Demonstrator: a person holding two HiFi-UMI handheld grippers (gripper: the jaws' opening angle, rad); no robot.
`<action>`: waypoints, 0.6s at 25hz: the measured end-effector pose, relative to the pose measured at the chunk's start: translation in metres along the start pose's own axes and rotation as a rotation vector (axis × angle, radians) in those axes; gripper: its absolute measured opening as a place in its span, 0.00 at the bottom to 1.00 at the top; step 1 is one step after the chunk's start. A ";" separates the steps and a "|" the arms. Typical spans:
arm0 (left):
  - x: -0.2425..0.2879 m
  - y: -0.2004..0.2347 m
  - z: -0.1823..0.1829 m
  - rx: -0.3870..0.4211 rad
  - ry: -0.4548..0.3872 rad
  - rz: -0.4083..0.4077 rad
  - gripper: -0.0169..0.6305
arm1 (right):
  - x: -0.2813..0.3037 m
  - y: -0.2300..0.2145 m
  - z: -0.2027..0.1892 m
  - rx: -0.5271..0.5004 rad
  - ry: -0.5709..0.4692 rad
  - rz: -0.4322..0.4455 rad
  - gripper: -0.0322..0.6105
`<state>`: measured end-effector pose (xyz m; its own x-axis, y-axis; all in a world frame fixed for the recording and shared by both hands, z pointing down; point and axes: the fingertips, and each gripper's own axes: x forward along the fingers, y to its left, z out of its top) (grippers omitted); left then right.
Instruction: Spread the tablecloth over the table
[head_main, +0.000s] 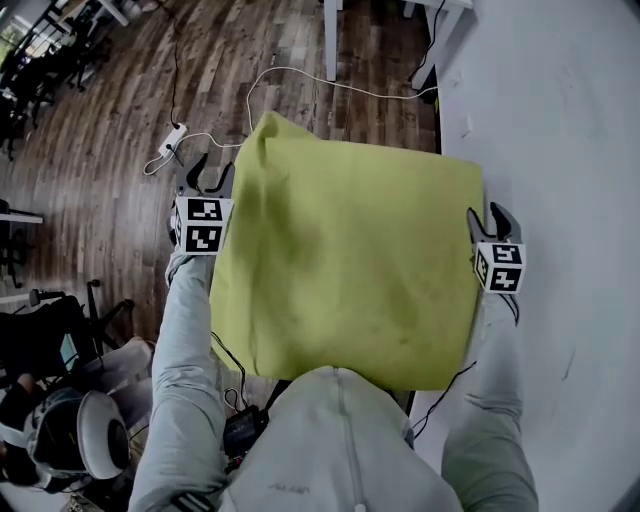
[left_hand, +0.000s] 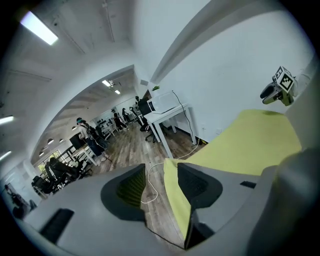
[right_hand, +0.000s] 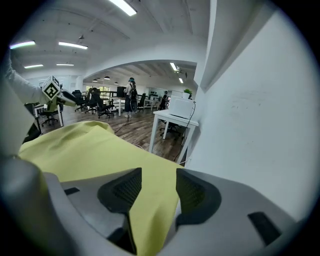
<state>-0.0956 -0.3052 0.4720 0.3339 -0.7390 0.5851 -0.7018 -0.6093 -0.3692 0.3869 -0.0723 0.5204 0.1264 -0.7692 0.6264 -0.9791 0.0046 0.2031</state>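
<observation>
The yellow-green tablecloth (head_main: 350, 260) lies spread flat over the table, which it hides entirely. My left gripper (head_main: 210, 172) is at the cloth's left edge, near its raised far-left corner. In the left gripper view the left gripper (left_hand: 160, 182) stands open, the cloth's edge (left_hand: 175, 200) resting against one pad with a gap to the other. My right gripper (head_main: 488, 218) is at the cloth's right edge. In the right gripper view the right gripper (right_hand: 158, 187) is open, and a fold of cloth (right_hand: 150, 215) lies loosely between its jaws.
A white wall (head_main: 560, 120) runs close along the right side. White desk legs (head_main: 330, 40) stand beyond the cloth, with a cable (head_main: 300, 75) and power strip (head_main: 172, 140) on the wood floor. A seated person (head_main: 60, 440) is at lower left.
</observation>
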 end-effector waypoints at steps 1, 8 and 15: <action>-0.010 -0.004 -0.010 -0.011 0.010 -0.009 0.36 | -0.010 0.009 -0.008 0.002 0.006 0.011 0.39; -0.062 -0.045 -0.101 -0.096 0.121 -0.075 0.36 | -0.068 0.076 -0.070 0.061 0.076 0.047 0.39; -0.088 -0.066 -0.165 -0.185 0.217 -0.083 0.36 | -0.090 0.112 -0.105 0.108 0.126 0.075 0.39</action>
<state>-0.1827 -0.1532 0.5640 0.2663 -0.5978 0.7561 -0.7870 -0.5878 -0.1875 0.2827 0.0646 0.5651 0.0642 -0.6830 0.7276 -0.9971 -0.0145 0.0744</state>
